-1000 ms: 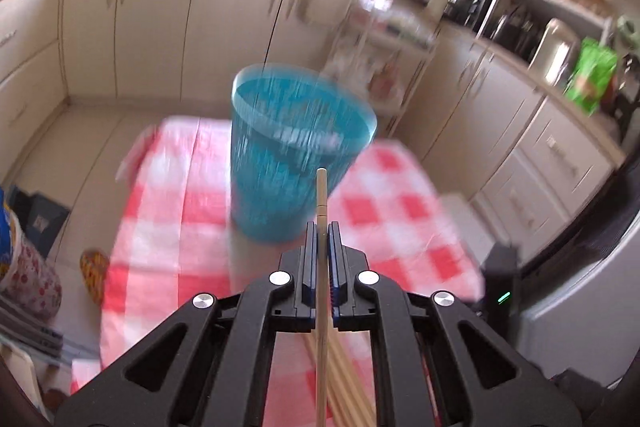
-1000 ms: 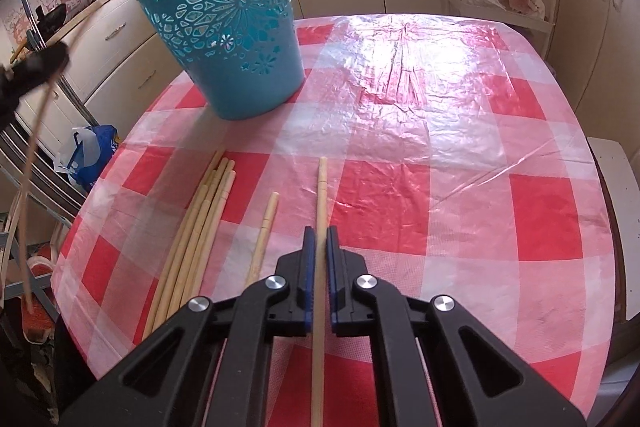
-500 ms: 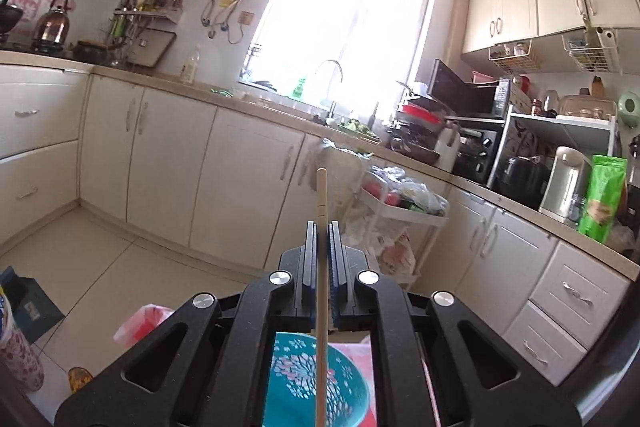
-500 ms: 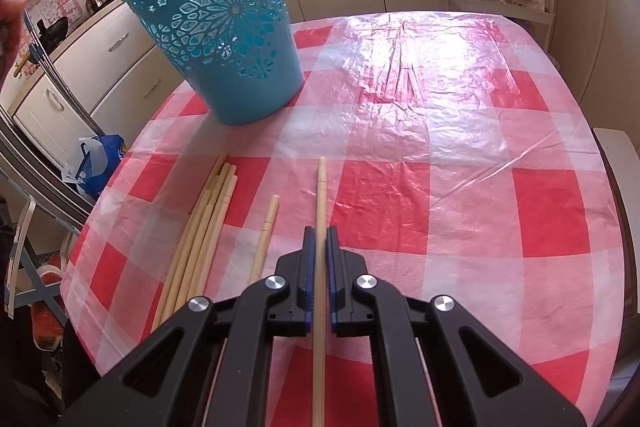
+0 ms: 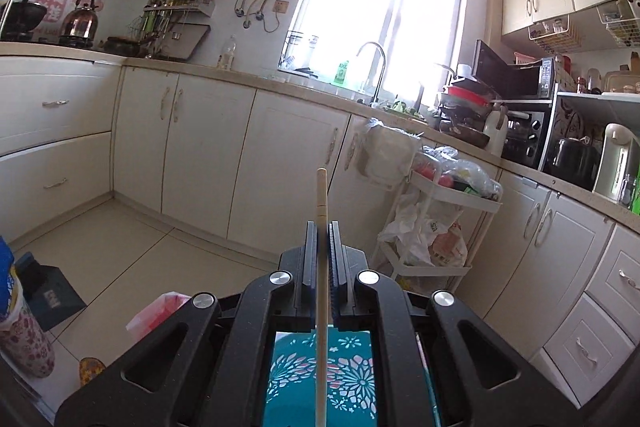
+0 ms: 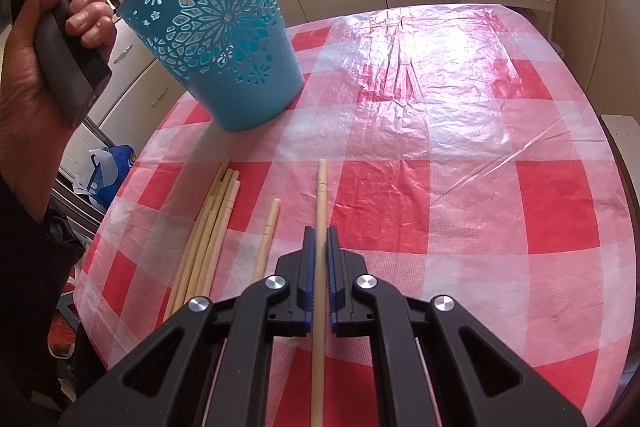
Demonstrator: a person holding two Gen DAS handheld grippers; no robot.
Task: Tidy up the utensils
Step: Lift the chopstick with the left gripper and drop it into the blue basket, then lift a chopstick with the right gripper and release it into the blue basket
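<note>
left tongs (image 5: 321,231) clamp chopstick (image 5: 321,203) above bin (image 6: 216,39) (contents unseen)

Left gripper (image 5: 321,227): swung up from facing the blue basket (image 6: 216,27) side-on to a position over it, facing the kitchen cabinets and window.
Basket in left view: went from filling the middle to a patch seen low between the gripper's arms.
Left hand (image 6: 48,39): came into the right view at top left, beside the basket's rim, gripping the handle.
Left chopstick (image 5: 321,267): rose with the gripper.
</note>
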